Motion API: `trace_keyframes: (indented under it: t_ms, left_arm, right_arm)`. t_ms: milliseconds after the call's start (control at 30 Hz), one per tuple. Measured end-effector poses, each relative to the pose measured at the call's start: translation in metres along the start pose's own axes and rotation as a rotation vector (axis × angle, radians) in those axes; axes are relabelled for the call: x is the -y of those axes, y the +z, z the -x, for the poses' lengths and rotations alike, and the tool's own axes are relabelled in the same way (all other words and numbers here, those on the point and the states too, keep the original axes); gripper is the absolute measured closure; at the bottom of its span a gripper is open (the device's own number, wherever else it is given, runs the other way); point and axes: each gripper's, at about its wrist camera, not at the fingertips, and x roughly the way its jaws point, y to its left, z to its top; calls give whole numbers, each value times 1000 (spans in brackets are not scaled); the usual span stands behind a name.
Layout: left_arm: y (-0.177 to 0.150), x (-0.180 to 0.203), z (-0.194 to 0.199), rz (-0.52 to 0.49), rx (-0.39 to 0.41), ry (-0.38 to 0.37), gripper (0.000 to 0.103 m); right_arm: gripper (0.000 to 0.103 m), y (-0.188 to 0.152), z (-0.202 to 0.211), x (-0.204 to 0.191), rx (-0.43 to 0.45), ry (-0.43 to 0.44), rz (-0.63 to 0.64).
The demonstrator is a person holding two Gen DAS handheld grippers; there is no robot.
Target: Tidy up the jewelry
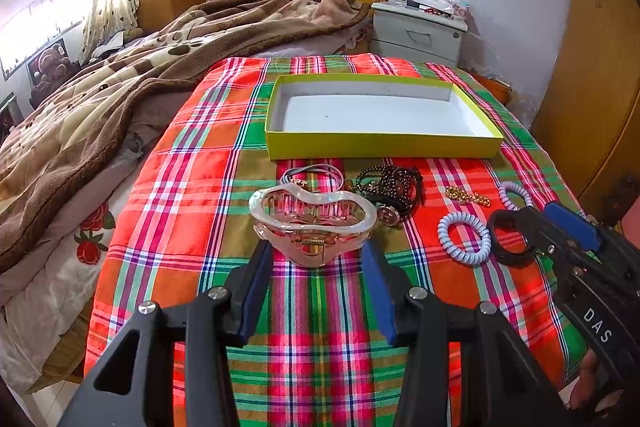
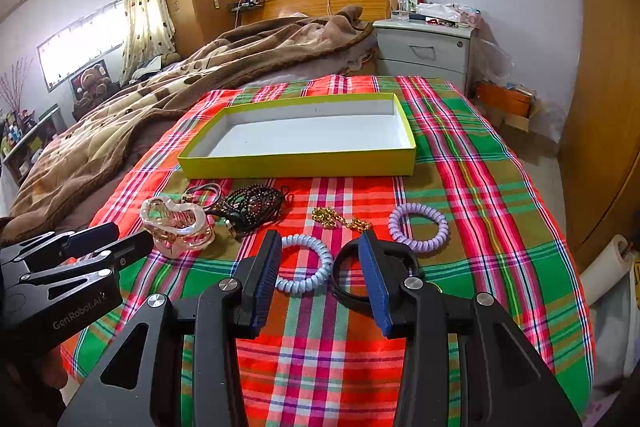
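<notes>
We see left tongs (image 1: 318, 259) spread wide, empty, just short of the clear heart-shaped plastic hair claw (image 1: 312, 223); right tongs (image 2: 320, 259) likewise wide, empty, beside the black rubber ring (image 2: 348, 279).

Left gripper (image 1: 318, 259) and right gripper (image 2: 320, 259): matte black angular frames, blue-padded fingers (image 1: 378, 291), silver round screws. White markings read "DAS" and "GenRobot.AI". Bare skin at frame edges.
</notes>
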Motion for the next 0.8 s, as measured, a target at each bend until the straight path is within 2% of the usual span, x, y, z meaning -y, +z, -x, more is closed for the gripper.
trace_keyframes:
  t_ms: [633,800]
  left_arm:
    - [5,-12,-9,7,-24,-7,55]
    - [6,-31,-9,29,-24,-79,55]
  right_arm:
    - [62,2,-5,9,-7,-2,-16]
    - [62,-3,-6,27,-19,-11,-26]
